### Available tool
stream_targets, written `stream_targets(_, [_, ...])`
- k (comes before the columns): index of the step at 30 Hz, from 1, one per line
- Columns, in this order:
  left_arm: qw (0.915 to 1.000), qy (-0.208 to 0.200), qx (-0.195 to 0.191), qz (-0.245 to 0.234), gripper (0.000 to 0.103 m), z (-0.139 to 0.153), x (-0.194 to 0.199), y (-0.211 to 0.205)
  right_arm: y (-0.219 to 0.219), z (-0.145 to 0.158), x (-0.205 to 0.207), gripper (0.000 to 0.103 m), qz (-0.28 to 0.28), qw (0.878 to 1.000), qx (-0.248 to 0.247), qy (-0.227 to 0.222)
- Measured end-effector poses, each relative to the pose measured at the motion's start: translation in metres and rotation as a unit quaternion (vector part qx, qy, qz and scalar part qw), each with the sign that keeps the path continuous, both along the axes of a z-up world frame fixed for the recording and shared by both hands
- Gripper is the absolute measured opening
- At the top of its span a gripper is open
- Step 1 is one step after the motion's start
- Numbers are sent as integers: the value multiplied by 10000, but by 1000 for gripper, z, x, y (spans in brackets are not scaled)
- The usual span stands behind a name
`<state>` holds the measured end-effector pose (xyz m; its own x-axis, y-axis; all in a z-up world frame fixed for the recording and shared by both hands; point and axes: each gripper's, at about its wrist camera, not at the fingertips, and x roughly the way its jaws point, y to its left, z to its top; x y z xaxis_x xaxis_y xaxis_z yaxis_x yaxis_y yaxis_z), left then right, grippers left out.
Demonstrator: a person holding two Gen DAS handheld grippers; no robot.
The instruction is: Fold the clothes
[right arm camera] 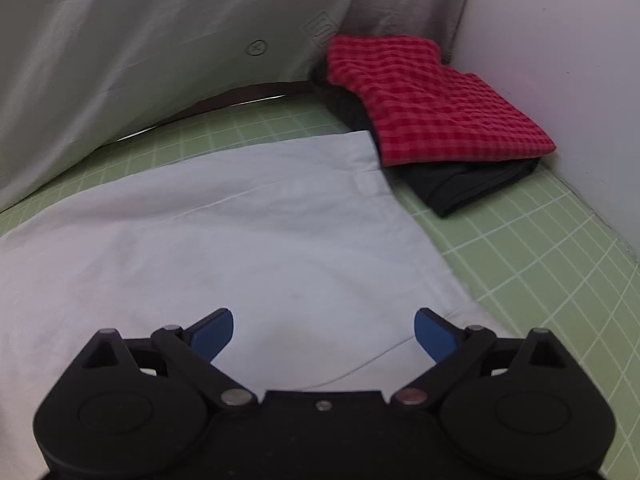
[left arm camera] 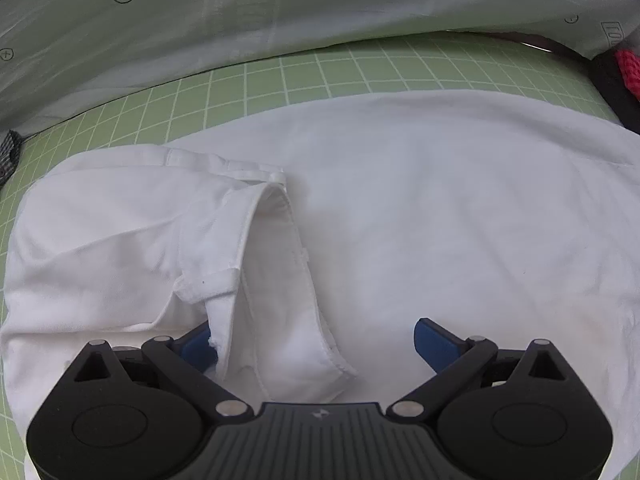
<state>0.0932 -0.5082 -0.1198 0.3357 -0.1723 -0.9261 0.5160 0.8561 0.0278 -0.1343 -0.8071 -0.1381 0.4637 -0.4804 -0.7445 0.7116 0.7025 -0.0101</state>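
The left gripper [left arm camera: 316, 344] is seen at the bottom of its frame with its blue pads [left arm camera: 434, 342] spread wide, nothing pinched between them. A folded-over hemmed flap [left arm camera: 276, 280] of the white garment [left arm camera: 440, 208] is draped just ahead of the gripper, and the left pad is partly hidden behind the flap's edge; whether it touches the cloth cannot be told. The garment is spread across most of the frame on the green grid mat [left arm camera: 320, 68], with a bunched layer at centre left. Pale sheeting [left arm camera: 280, 0] printed with crossed-circle marks is hung across the top. A strip of red fabric [left arm camera: 628, 72] is visible at the upper right edge.

The right gripper [right arm camera: 324, 332] is likewise shown low in its frame, pads [right arm camera: 212, 334] held well apart and empty, poised over the garment [right arm camera: 240, 240], which is laid flat across the left and centre. The mat [right arm camera: 540, 260] is exposed at right. At upper right, a folded red checked cloth [right arm camera: 432, 104] is stacked on a folded black garment [right arm camera: 472, 184], the pile just beside the white garment's far corner. A white wall [right arm camera: 580, 60] is seen behind the pile, and the sheeting [right arm camera: 160, 40] at upper left.
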Motion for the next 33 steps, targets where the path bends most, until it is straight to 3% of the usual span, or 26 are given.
stream_targets(9, [9981, 52, -388, 471, 100, 29, 8, 16, -59, -22, -35, 103, -248, 9995, 192, -19])
stream_targets(18, [9973, -39, -491, 546, 100, 49, -7, 22, -57, -25, -35, 102, 145, 9998, 66, -125])
stream_targets(20, [9972, -50, -557, 504, 100, 55, -12, 26, -57, -21, -32, 94, 312, 9994, 160, -57])
stream_targets(21, [9969, -68, -611, 481, 100, 59, -14, 28, -56, -18, -30, 84, 408, 9990, 205, -33])
stream_targets(22, [9966, -96, -666, 470, 100, 63, -16, 31, -53, -15, -29, 68, 540, 9983, 228, -23])
stream_targets(23, [9963, -124, -722, 459, 100, 67, -18, 33, -50, -12, -27, 58, 655, 9975, 256, -11])
stream_targets(25, [9950, -188, -835, 513, 100, 74, -22, 41, -44, -8, -21, 23, 736, 9968, 319, 43])
stream_targets(29, [9905, -356, -1075, 786, 100, 90, -25, 67, -23, 1, -2, 17, 765, 9960, -19, 470])
stream_targets(33, [9845, -597, -1165, 1168, 100, 102, -29, 105, 24, 14, 17, 16, 936, 9946, -236, 372])
